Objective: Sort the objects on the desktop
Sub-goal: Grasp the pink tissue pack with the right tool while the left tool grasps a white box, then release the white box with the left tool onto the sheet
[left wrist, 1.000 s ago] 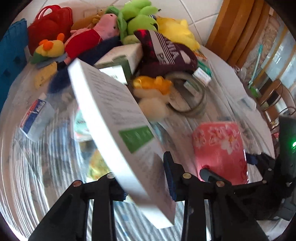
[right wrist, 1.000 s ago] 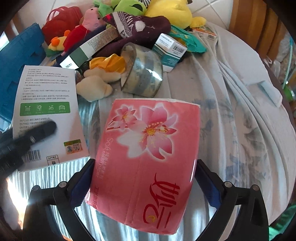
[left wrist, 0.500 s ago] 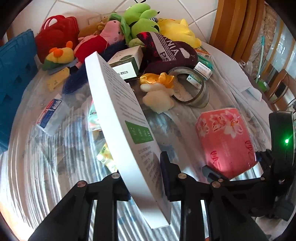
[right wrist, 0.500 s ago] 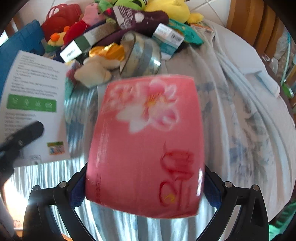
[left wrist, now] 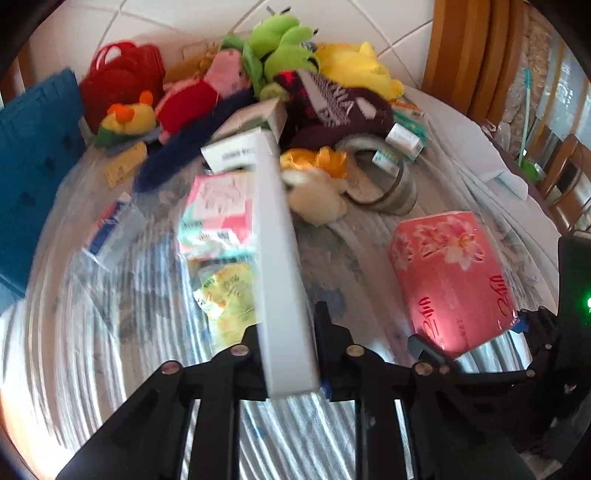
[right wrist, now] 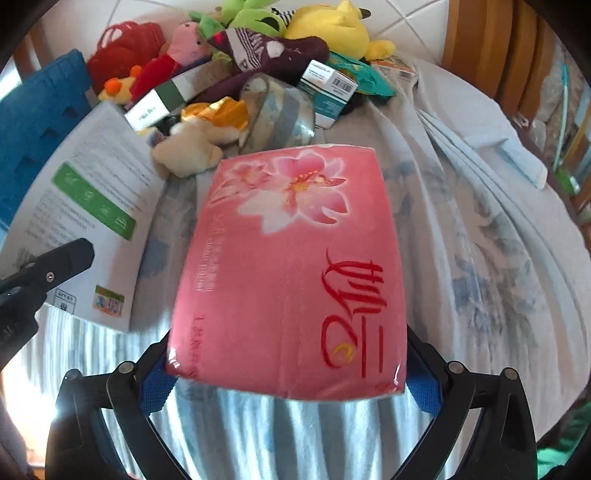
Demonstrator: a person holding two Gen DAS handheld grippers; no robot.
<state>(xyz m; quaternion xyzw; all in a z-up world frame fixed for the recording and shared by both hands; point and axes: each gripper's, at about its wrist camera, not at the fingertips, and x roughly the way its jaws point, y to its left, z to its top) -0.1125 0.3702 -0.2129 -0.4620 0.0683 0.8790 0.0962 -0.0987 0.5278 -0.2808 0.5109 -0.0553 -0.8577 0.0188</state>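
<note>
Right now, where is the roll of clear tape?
The clear tape roll lies mid-table at the pile's front edge, just beyond the pink tissue pack, between the cream plush toy and a teal-white box.

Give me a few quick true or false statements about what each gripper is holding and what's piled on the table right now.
1. The right gripper is clamped on a pink tissue pack. True.
2. The left gripper is open, holding nothing. False: it grips a flat white box by its lower end.
3. The tape roll lies beside the cream plush toy. True.
4. The yellow plush sits nearest the right wrist camera. False: it is at the far end of the pile.
</note>
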